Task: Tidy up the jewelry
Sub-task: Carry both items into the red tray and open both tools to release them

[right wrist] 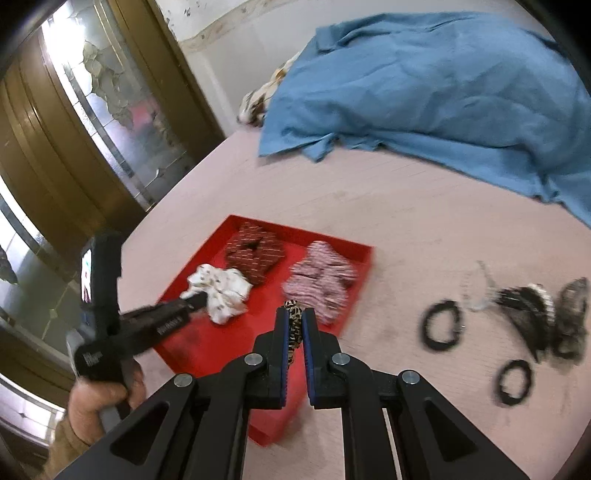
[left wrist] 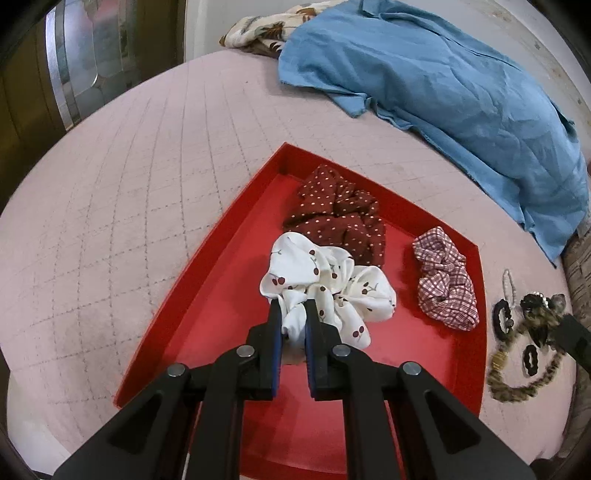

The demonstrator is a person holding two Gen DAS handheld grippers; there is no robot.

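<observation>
A red tray (left wrist: 207, 295) (right wrist: 207, 350) lies on the pink bedspread. In it are a dark red dotted scrunchie (left wrist: 332, 214) (right wrist: 255, 251), a red checked scrunchie (left wrist: 447, 284) (right wrist: 321, 280) and a white cherry-print scrunchie (left wrist: 325, 280) (right wrist: 221, 288). My left gripper (left wrist: 293, 306) (right wrist: 195, 299) is shut on the white cherry-print scrunchie, over the tray. My right gripper (right wrist: 294, 314) is shut on a leopard-print hair band (right wrist: 294, 325) (left wrist: 524, 369) near the tray's right side. Black hair ties (right wrist: 443, 328) (left wrist: 502, 317) and a black pearl clip (right wrist: 532, 302) lie to the right of the tray.
A blue garment (left wrist: 443, 81) (right wrist: 424, 81) and a floral cloth (left wrist: 258, 29) lie at the back of the bed. A brown door with patterned glass (right wrist: 92, 110) stands left. The bed edge runs along the left.
</observation>
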